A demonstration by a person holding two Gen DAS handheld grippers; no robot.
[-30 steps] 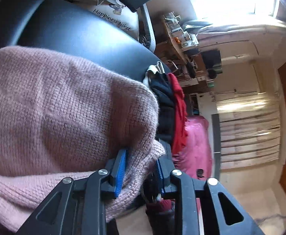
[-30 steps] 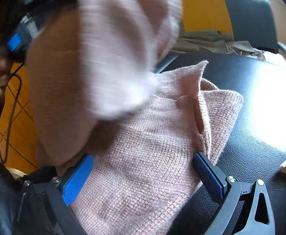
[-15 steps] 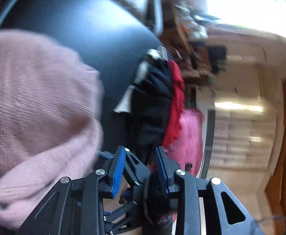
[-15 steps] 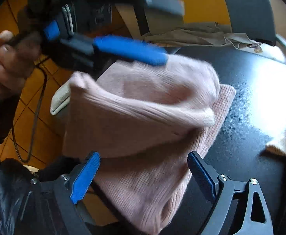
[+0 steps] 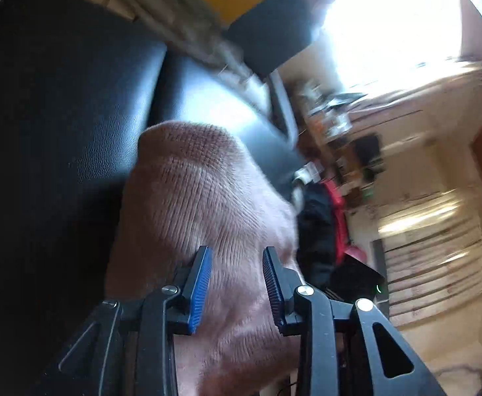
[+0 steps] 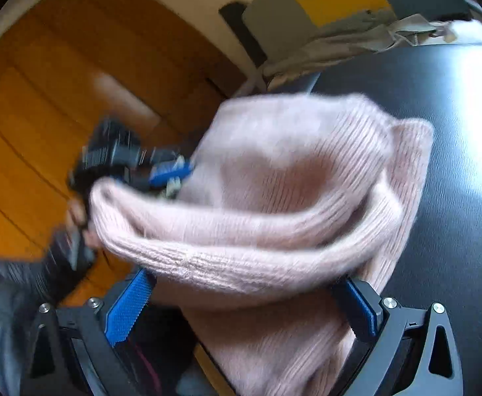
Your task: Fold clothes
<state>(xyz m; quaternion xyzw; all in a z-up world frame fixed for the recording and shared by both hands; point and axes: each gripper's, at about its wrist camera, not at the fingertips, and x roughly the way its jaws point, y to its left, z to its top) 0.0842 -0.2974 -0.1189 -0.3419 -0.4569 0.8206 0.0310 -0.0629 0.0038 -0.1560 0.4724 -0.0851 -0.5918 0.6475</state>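
Bright window (image 5: 389, 29) (blown out), orange door (image 6: 59, 99).

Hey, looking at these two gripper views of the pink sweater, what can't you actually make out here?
- Left gripper: left wrist view, jaws part-closed around the pink sweater; whether they pinch it is unclear.
- Right gripper: right wrist view, jaws wide; the sweater's bulk covers the gap.
- The sweater's lower edge: cut off by the frame, both views.
- Shelf clutter: blurred, left wrist view.
- Hand: motion-blurred, right wrist view.
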